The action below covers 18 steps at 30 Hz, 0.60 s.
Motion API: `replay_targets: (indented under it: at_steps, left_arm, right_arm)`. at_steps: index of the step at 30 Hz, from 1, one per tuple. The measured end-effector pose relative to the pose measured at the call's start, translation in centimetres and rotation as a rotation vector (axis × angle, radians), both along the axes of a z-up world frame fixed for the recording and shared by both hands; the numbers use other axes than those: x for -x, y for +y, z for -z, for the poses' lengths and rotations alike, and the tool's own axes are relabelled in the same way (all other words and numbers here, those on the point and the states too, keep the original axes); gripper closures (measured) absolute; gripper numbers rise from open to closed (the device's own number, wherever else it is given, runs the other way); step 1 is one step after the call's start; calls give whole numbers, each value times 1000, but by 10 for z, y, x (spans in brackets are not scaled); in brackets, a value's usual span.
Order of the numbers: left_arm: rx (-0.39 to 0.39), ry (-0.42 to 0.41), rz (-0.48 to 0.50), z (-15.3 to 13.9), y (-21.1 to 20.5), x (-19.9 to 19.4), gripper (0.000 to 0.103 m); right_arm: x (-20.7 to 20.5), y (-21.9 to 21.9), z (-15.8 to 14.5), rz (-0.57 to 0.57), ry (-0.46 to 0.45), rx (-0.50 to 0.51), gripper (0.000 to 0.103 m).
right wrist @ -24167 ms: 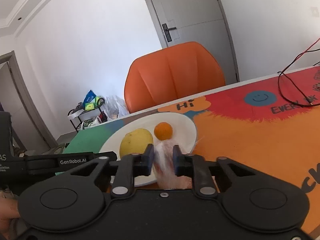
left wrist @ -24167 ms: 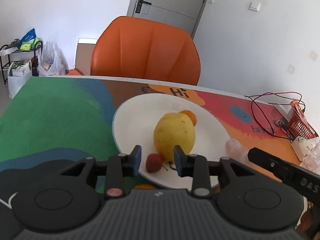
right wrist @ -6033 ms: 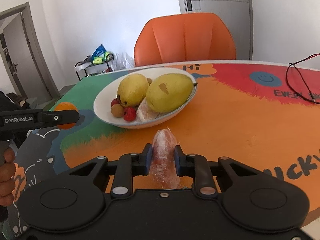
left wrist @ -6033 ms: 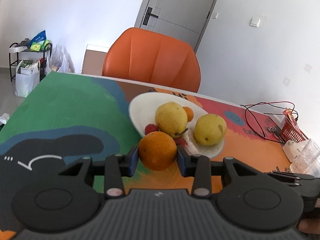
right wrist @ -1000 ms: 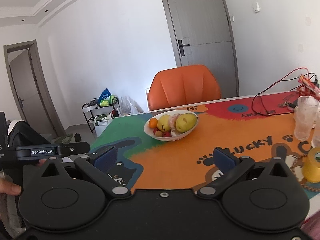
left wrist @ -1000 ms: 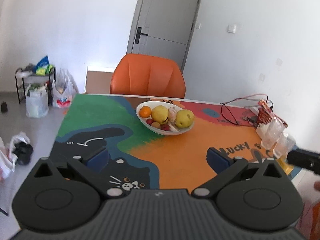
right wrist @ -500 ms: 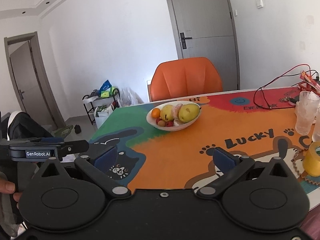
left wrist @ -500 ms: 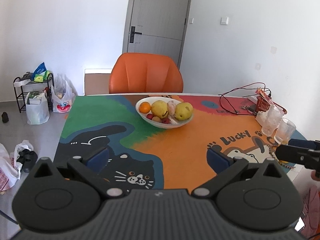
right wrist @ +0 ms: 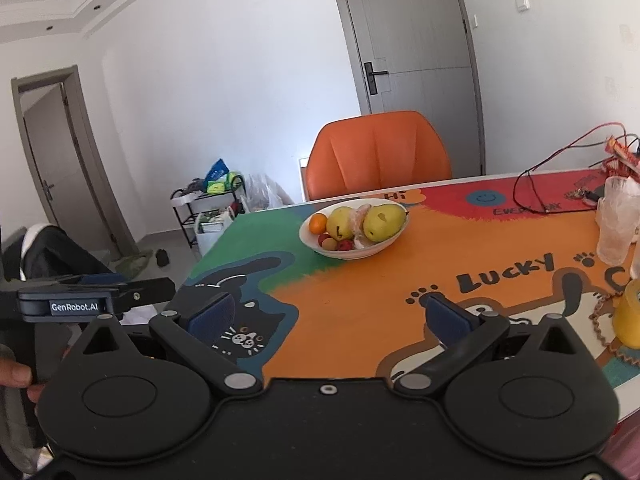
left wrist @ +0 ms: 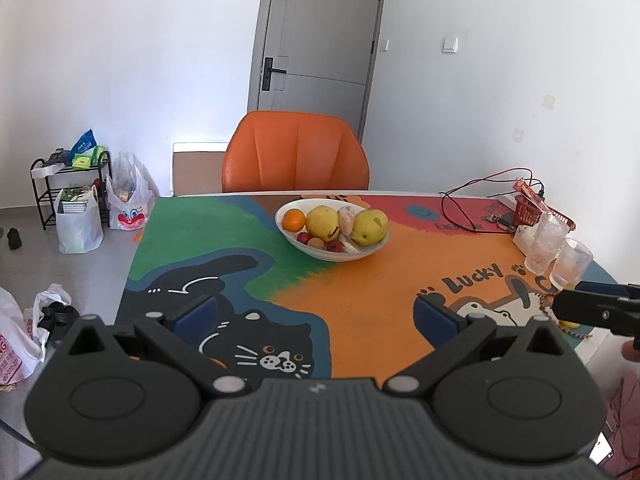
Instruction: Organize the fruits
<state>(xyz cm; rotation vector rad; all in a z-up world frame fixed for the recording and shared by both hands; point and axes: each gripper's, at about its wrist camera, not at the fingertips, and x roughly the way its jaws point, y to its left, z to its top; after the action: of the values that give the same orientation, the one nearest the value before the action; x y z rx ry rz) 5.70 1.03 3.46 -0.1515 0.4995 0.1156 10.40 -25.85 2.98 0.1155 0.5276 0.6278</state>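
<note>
A white bowl [left wrist: 316, 254] stands at the far middle of the colourful table. It holds an orange [left wrist: 293, 219], two yellow pears [left wrist: 370, 226], a wrapped fruit [left wrist: 346, 219] and small red fruits [left wrist: 303, 237]. The bowl also shows in the right wrist view [right wrist: 348, 255]. My left gripper [left wrist: 315, 314] is open and empty, well back over the table's near edge. My right gripper [right wrist: 326, 314] is open and empty too, near the front edge. Each gripper shows at the edge of the other's view.
An orange chair [left wrist: 295, 158] stands behind the table. Two glasses [left wrist: 546, 248], a red basket [left wrist: 536, 208] and cables [left wrist: 472, 204] sit at the right side. A yellow tape roll [right wrist: 628, 318] lies near the right edge. Bags and a rack [left wrist: 68, 200] stand on the floor left.
Both grippers have drawn further back and up from the table; the bowl looks smaller and farther. Both stay open and empty.
</note>
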Motion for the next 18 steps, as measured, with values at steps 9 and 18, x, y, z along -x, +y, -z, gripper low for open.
replay_targets:
  at_steps: [9,18]
  left_arm:
    - [19,4,7,-1,0,1,0]
    - [15,-4,13,-2,-1,3,0]
  right_arm:
    - [4,-1,-3,-4,-15,-4,0]
    - [0,0,1,0,-2,-1,0]
